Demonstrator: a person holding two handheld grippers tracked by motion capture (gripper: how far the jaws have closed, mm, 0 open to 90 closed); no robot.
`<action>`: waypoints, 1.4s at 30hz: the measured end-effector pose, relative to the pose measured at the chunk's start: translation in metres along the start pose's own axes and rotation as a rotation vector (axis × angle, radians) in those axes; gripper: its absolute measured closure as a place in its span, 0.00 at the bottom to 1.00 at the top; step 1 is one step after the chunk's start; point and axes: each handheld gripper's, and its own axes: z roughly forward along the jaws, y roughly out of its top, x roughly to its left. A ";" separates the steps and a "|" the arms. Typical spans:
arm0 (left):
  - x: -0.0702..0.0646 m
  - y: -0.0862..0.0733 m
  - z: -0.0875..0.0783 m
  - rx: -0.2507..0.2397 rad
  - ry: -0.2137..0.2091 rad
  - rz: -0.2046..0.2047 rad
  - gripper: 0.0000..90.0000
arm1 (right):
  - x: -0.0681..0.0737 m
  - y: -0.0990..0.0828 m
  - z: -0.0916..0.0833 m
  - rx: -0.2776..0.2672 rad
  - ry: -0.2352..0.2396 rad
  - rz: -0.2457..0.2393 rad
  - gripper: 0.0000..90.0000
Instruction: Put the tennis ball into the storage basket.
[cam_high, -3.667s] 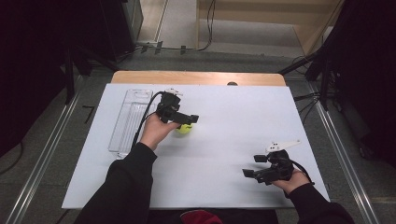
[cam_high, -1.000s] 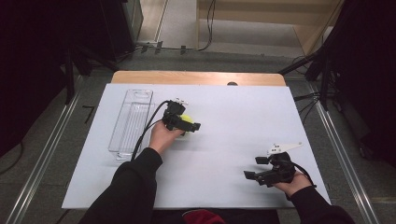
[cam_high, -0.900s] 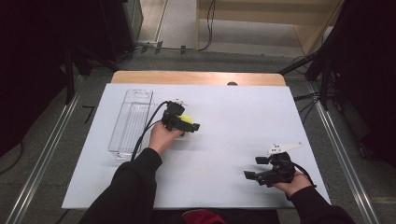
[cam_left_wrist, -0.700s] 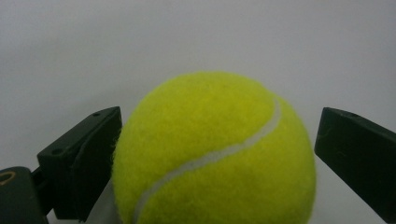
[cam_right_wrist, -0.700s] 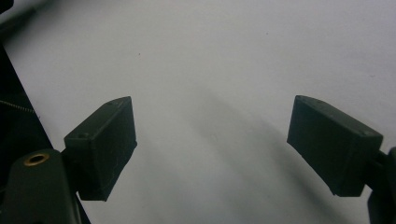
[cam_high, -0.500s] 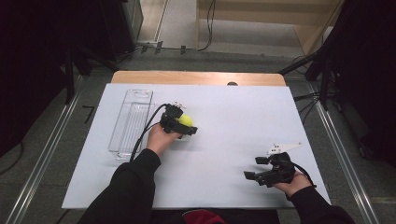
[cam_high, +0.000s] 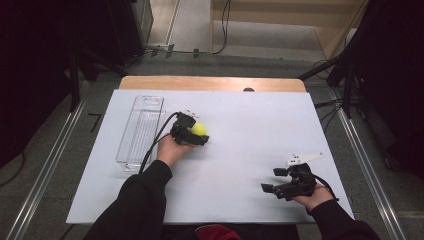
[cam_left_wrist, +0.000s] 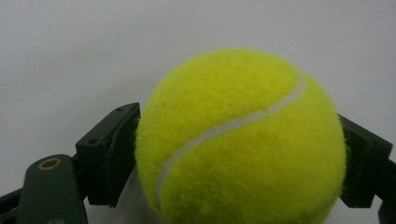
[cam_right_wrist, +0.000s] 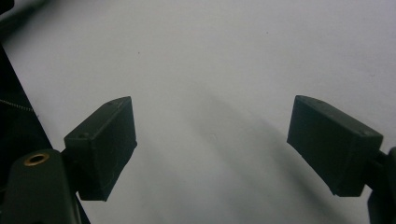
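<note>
Yellow felt tennis ball (cam_high: 199, 129) sits centre-left in high view, on white table sheet (cam_high: 250, 125), pinched by left gripper (cam_high: 192, 136), whose jaws just closed on it; grasp step looks done. Next prob. a lift toward clear plastic tray (cam_high: 140, 129) just left; nothing blocks. Left gripper view: ball (cam_left_wrist: 243, 140) fills centre, pads touching both sides. Right gripper view: right gripper (cam_right_wrist: 212, 154) spread, idle over bare sheet.

My tennis ball (cam_left_wrist: 240, 140) runs off the bottom edge. It hides my pad faces, so contact looks likely
</note>
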 end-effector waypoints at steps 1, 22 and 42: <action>0.000 0.000 0.000 0.002 0.004 -0.001 0.19 | 0.000 0.000 0.000 0.000 0.000 0.000 0.15; -0.002 0.001 -0.002 0.001 0.002 0.004 0.29 | 0.000 0.000 0.000 0.000 0.001 -0.001 0.15; -0.007 0.006 -0.011 0.004 -0.040 0.010 0.29 | 0.000 0.000 0.000 -0.001 0.001 -0.010 0.15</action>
